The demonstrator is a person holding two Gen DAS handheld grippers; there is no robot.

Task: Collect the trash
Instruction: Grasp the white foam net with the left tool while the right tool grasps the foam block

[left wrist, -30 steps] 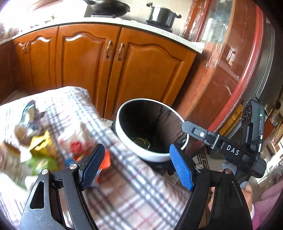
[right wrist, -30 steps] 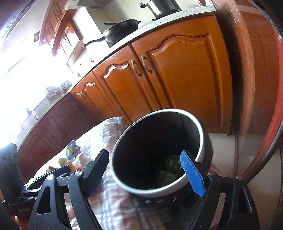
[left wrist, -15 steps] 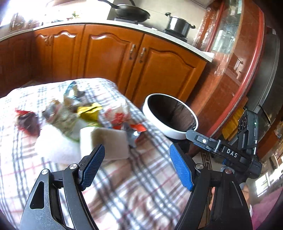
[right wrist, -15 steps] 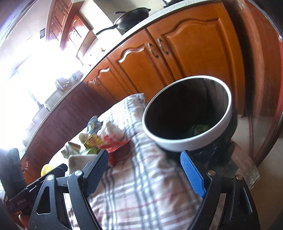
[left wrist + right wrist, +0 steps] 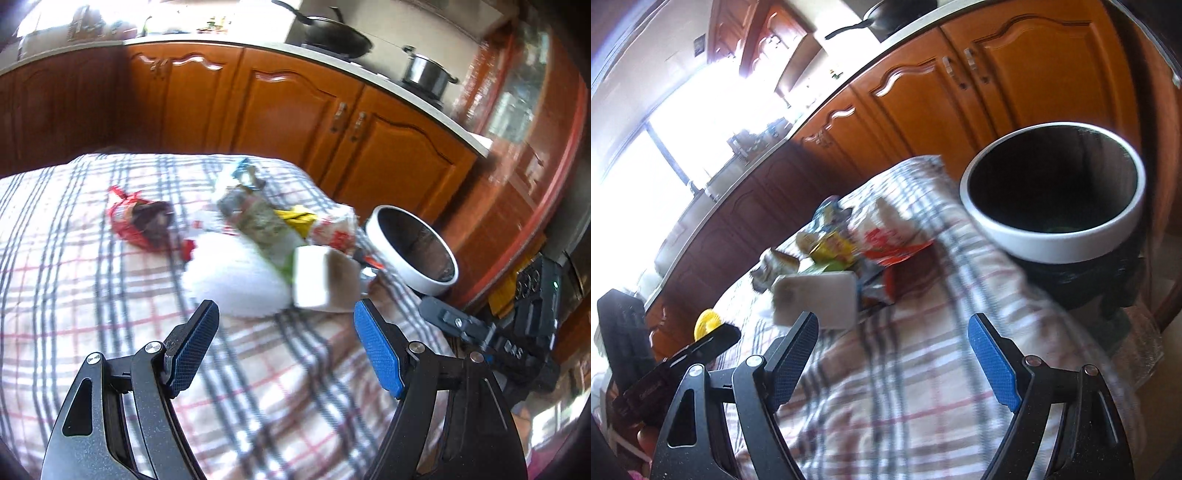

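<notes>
The trash (image 5: 266, 225) lies in a loose heap on the checked cloth (image 5: 92, 295) over the tabletop, toward the corner nearest the bin (image 5: 410, 247). A second ago both cameras looked almost straight into the bin, with the heap off to the left edge; now the heap fills the middle of the left view and the bin has slid to the right. In the right view the bin (image 5: 1052, 236) sits higher and farther, and the heap (image 5: 849, 251) has come forward. Both hands seem to have turned away from the bin and back toward the pile, most likely for the next piece to collect.

The left hand-held gripper (image 5: 284, 339) is released, its blue pads spread wide with nothing between them, hovering just short of a white crumpled wad (image 5: 232, 280) and a pale box (image 5: 321, 280). The right hand-held gripper (image 5: 894, 354) is likewise released and empty, with the same box (image 5: 816, 299) just beyond its left pad.

The heap is mostly thin crinkled wrappers: a red one (image 5: 140, 221) lying apart to the left, a yellow one (image 5: 295, 218), a white-and-red bag (image 5: 886, 236), and a blue-printed one (image 5: 243, 177) at the back. The wad looks soft, like tissue; the box is squared and stiffer. The bin is round, with a smooth white rim and a dark lining; something green shows low inside.
</notes>
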